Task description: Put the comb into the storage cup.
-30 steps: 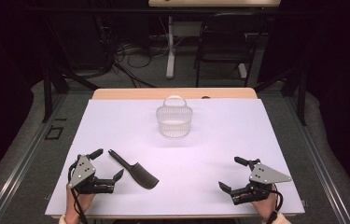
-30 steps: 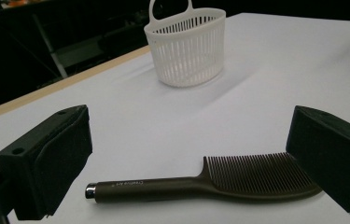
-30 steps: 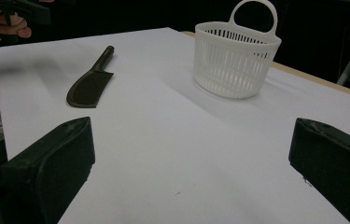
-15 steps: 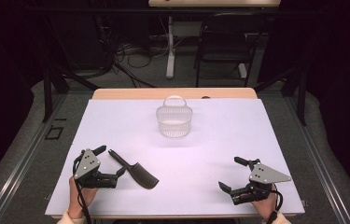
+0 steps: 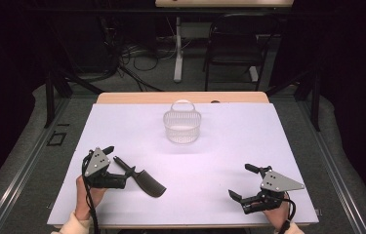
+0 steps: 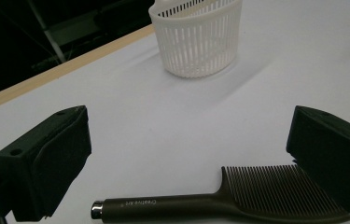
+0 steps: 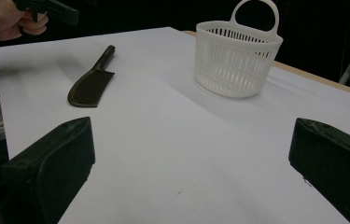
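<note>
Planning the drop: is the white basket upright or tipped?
Upright: the basket stands on its base on the table, rim and handle loop up.

matt dark plastic comb (image 6: 238,200) with metal tip, white plastic slatted basket (image 5: 182,126).

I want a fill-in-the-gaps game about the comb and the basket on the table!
1. The dark comb lies flat on the white ____.
2. The left gripper has its jaws wide ____ on either side of the comb.
3. The white basket stands ____ and has slits all around its wall.
4. The right gripper holds ____.

Missing words: table; open; upright; nothing
</note>
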A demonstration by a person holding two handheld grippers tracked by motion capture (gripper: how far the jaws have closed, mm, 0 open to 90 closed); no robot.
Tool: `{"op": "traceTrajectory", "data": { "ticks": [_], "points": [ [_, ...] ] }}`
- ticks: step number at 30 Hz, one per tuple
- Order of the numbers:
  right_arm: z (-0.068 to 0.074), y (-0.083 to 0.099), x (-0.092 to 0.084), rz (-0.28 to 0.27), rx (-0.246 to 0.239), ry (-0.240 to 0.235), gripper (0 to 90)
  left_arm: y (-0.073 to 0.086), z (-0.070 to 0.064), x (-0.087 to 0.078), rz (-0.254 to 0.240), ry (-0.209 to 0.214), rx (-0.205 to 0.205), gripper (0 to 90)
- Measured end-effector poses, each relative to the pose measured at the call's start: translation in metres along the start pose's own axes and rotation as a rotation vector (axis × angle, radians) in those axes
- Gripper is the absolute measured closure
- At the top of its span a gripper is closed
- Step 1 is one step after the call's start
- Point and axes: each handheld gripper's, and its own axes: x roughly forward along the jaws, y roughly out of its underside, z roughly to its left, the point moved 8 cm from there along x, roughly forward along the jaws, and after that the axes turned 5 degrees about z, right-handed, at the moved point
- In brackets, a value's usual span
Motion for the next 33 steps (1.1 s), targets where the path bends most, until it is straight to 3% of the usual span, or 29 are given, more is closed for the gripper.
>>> {"op": "traceTrajectory", "data": {
  "ticks": [27, 33],
  "points": [
    [-0.001, 0.001, 0.000, 0.008, 0.003, 0.001, 0.0, -0.013, 0.021, 0.030, 0.063, -0.040, -0.028, 0.0],
    [0.000, 0.001, 0.000, 0.004, 0.006, 0.000, 0.0, -0.011, 0.027, 0.035, 0.089, -0.050, -0.042, 8.2]
  ]
}}
